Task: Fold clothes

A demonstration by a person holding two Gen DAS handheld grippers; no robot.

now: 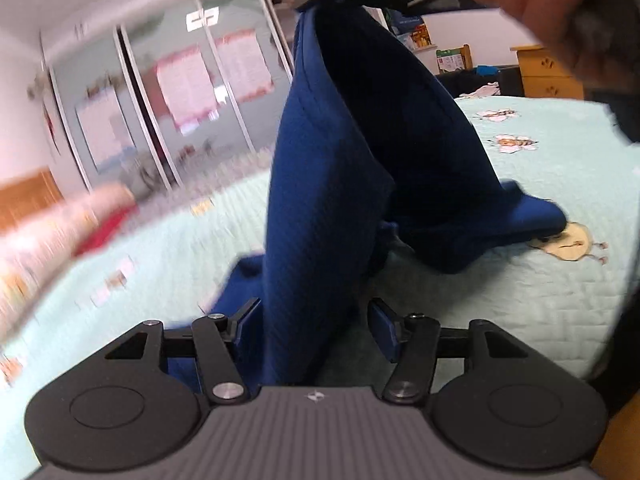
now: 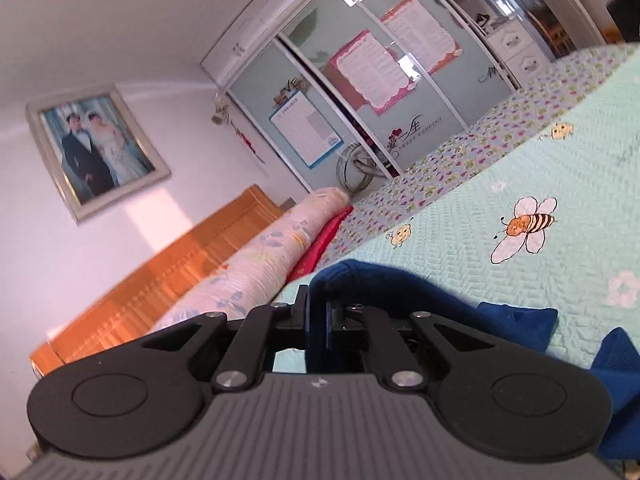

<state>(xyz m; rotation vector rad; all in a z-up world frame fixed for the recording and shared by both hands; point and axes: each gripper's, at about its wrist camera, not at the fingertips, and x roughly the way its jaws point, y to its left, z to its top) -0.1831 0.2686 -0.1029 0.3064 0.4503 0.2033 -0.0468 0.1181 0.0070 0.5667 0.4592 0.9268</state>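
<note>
Jaws of the left gripper (image 1: 316, 322) are spread apart, with blue cloth (image 1: 320, 184) hanging between them. Jaws of the right gripper (image 2: 320, 320) are clamped on a fold of the cloth, which is held up above the bed (image 1: 540, 280); its lower end is draped on the quilt.

"SWEET WEDDING" decal (image 2: 416, 130) on wardrobe door (image 2: 452, 92), "LOVE" ornament (image 2: 289, 89) above
</note>
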